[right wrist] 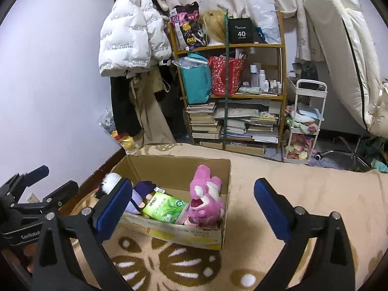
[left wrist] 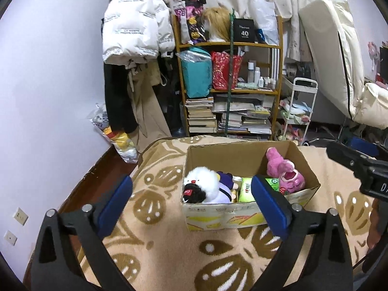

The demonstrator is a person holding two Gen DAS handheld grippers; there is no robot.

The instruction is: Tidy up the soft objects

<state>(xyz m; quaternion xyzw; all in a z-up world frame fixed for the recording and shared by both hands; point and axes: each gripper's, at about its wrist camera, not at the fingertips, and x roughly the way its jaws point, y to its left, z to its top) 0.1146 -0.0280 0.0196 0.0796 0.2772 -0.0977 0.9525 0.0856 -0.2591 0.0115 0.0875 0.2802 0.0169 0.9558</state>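
An open cardboard box [left wrist: 232, 155] [right wrist: 169, 169] sits on a beige patterned blanket [left wrist: 155, 220]. Inside lie a white fluffy plush with black hair [left wrist: 208, 186] [right wrist: 111, 179], a purple-clad doll [left wrist: 225, 177] [right wrist: 141, 189], green tissue packs [left wrist: 247, 189] [right wrist: 165, 206] and a pink plush [left wrist: 288, 172] [right wrist: 206, 198]. My left gripper [left wrist: 191, 181] [right wrist: 52, 180] hovers above the box's near wall, open, with nothing between its blue pads. My right gripper [right wrist: 191, 185] is open and empty too, above the box's near right corner. Its black frame [left wrist: 363, 169] shows at the right of the left wrist view.
Behind the bed stands a wooden shelf [left wrist: 230, 89] packed with books, bags and bottles. A white puffer jacket [left wrist: 135, 24] hangs to its left. A white trolley [left wrist: 300, 106] and a leaning mattress [left wrist: 334, 48] are on the right. The blanket [right wrist: 303, 189] stretches right of the box.
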